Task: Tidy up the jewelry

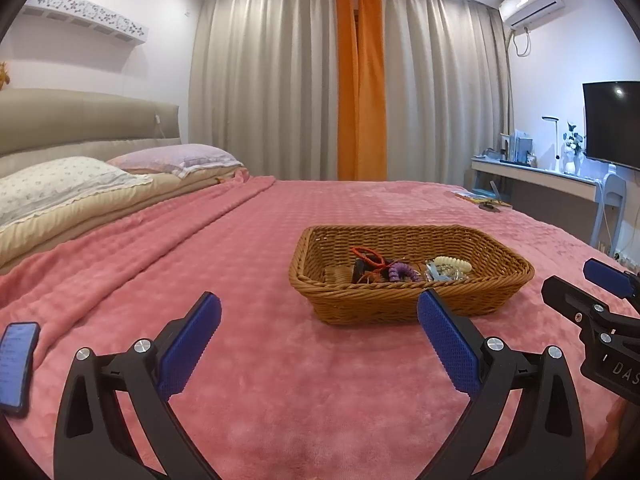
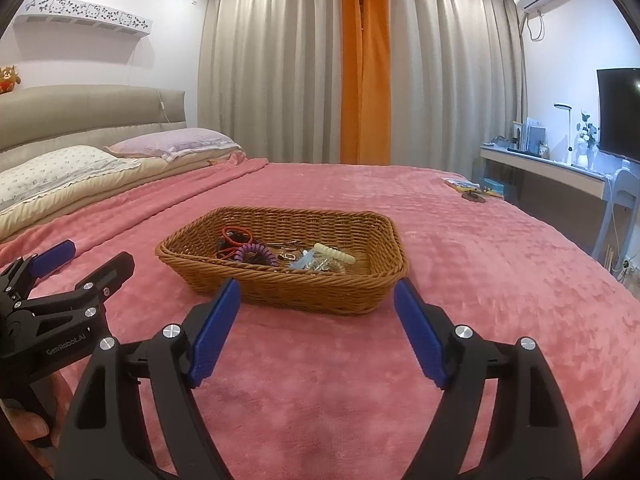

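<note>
A woven basket is sitting in the middle of the bed, on the pink blanket, and the jewelry and hair things are lying gathered inside it rather than scattered on the cover: a purple coil tie, red and dark bands toward its left end, a cream coil tie and a small heap of silvery and pale blue pieces toward its right. That placing is keeping the small items from sinking into the soft pile of the blanket and is putting all of them within easy reach of both tools. No loose piece is showing on the blanket near the basket, so the scene is fitting either a collection waiting to be sorted or one already gathered in. The right tool is hanging just short of the near wall of the basket, its two blue pads spread wide, holding nothing and touching nothing. The left tool is hanging near and to the left of the basket, likewise released wide and empty, with the basket's near left corner showing between its pads. Both are pointing toward the far curtains. A phone is lying on the blanket at the near left, well apart from the basket.
</note>
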A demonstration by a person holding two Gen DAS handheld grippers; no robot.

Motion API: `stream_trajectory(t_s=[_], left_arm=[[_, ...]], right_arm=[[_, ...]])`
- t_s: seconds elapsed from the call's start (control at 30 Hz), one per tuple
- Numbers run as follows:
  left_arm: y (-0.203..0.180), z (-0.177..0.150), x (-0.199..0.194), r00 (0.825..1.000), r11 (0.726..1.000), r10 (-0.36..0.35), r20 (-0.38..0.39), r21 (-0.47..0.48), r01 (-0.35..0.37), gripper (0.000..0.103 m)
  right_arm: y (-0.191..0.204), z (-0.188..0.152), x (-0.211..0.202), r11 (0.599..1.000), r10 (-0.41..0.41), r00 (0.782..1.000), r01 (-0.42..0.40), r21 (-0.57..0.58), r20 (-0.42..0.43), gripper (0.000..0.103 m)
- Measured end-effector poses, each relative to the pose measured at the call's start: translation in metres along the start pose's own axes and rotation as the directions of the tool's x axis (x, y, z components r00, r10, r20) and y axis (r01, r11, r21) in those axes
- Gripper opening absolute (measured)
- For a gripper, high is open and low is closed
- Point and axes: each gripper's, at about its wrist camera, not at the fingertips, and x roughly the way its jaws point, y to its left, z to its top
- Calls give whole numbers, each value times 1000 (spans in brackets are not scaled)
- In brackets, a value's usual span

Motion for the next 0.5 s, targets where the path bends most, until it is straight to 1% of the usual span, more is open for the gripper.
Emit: stream_trajectory(t_s=[0.5], left_arm=[[0,0,0,1000,1000,-3,-1,2,3,95]], right_arm=[[-4,0,1,1000,11,1000,-10,25,-13,75]])
